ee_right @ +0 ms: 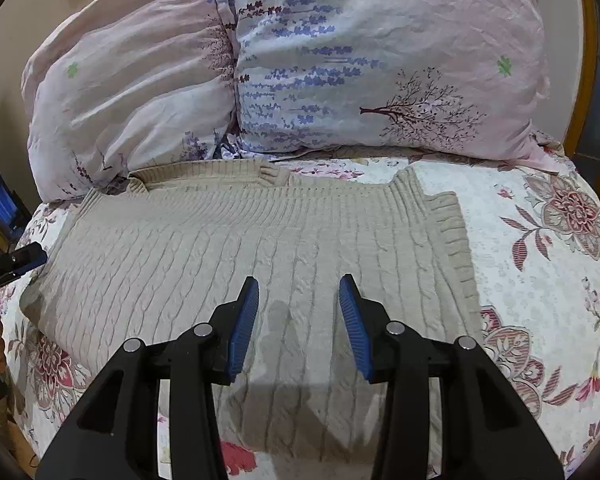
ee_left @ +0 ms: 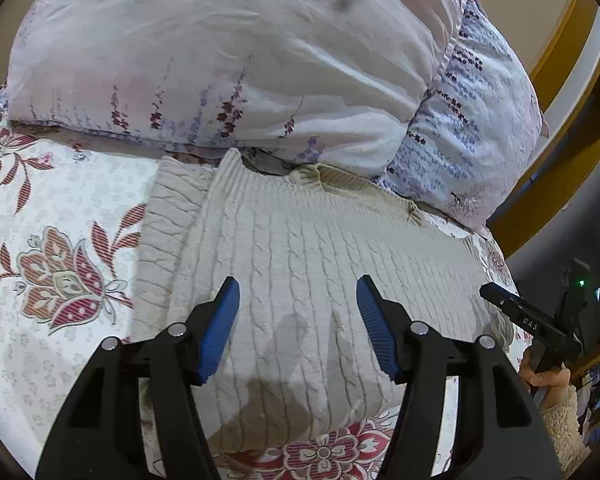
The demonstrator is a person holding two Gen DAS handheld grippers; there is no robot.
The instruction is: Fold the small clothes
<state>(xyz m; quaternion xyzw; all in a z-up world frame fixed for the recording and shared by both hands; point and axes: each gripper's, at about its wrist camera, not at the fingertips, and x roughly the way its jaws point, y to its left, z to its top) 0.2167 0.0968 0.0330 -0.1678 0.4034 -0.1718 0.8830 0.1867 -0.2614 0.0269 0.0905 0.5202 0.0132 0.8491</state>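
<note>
One beige cable-knit sweater lies spread flat on the bed, over a sheet printed with red and pink flowers. Its neck end reaches the bed's head edge, where it meets two pillows standing side by side; its hem lies toward the cameras. In the right wrist view one sleeve looks folded in along the sweater's right side.

Both pillows have pale lilac covers printed with lavender sprigs, and each carries one small green flower mark. The pillow on the right in the right wrist view also shows a bare-branched tree print.

The only legible writing is on the right gripper as seen at the right edge of the left wrist view: white letters that seem to read "DAS" on its black bar. A green light glows just above it. A hand in a fuzzy cream cuff grips its handle beyond the bed's side edge.

The left gripper hangs over the sweater's hem half with its two blue-padded jaws spread wide, holding nothing. The right gripper also hangs above the sweater, its jaws apart, a little less widely, and empty. In the right wrist view the tip of the left gripper shows at the left edge.
</note>
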